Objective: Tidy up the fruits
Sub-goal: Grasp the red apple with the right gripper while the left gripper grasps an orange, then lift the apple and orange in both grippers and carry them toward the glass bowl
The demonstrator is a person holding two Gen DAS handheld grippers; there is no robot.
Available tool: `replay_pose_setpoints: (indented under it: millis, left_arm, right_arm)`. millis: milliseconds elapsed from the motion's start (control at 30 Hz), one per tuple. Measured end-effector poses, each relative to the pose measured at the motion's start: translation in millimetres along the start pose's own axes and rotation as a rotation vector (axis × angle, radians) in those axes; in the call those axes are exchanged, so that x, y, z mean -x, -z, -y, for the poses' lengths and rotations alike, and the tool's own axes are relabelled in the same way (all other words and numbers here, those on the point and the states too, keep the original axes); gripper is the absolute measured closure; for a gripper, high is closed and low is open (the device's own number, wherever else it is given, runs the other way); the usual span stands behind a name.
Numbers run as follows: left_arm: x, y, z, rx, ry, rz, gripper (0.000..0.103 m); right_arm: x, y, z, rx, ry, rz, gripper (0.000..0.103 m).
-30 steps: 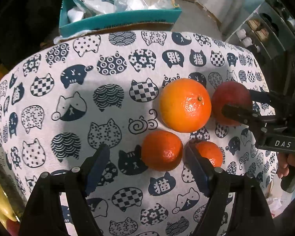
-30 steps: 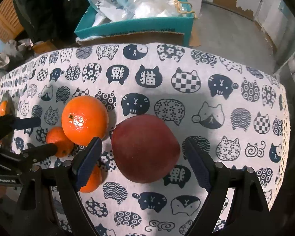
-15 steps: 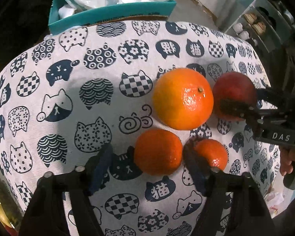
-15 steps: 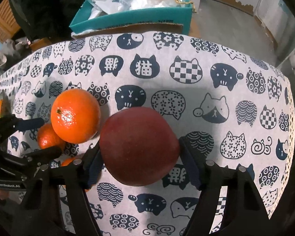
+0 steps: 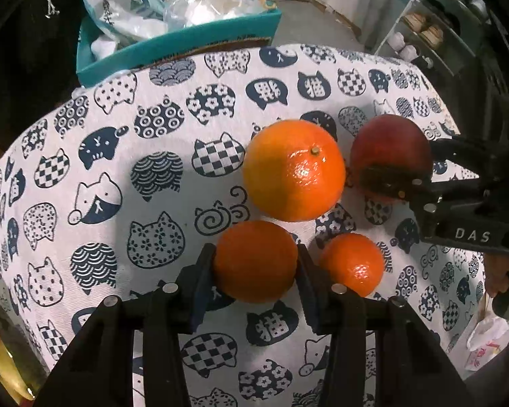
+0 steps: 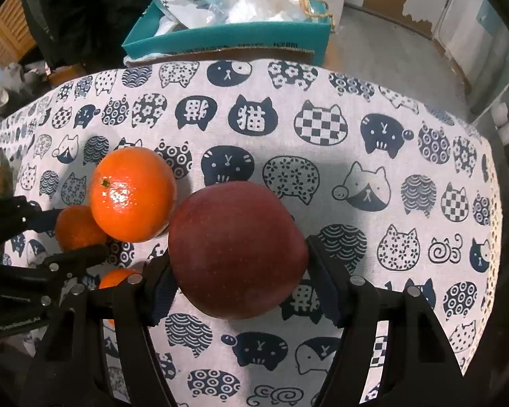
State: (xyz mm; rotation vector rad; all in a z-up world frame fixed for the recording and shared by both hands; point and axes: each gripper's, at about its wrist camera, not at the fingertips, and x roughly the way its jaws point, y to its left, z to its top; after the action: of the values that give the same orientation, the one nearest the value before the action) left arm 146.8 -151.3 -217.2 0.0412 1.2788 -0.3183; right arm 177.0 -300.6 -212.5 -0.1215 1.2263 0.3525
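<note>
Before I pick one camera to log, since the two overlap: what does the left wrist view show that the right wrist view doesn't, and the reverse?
Left wrist only: the left gripper shut on a small orange, a second small orange in full, and shelves at upper right.

Right wrist only: the right gripper closing, its fingers against both sides of the apple, and bare cloth to its right.

Both: the big orange, the apple, the cat-print cloth and the teal box of bags behind.
</note>
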Motion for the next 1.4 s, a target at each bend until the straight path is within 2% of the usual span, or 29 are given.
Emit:
replay_pose_setpoints:
  millis: [233, 500, 833, 1200, 1400]
  left_arm:
    - [25.3, 2.2, 1.9, -0.009, -0.012, 0.051, 0.057]
    - [62.6, 8.8, 2.9, -0.009, -0.017, 0.11, 0.057]
    - [109.3, 27.3, -3.4, 0.001, -0.024, 0.163, 0.057]
    - [159.6, 46.6, -33.3, 0.082, -0.026, 0.236, 0.057]
    - [180.1, 56.3, -47.5, 0.1, -0.053, 0.28, 0.057]
  right_arm:
    - [24.5, 1.2, -10.7, -0.006, 0.042, 0.071, 0.033]
    - [59.6, 10.0, -24.2, -0.026, 0.037, 0.138, 0.033]
    - [102.8, 7.0, -51.7, 0.016, 0.005, 0.22, 0.033]
    - [148.8, 2.6, -87.4, 0.059, -0.054, 0.318, 0.033]
    - [165.3, -0.3, -105.3, 0.075, -0.08, 0.351, 0.033]
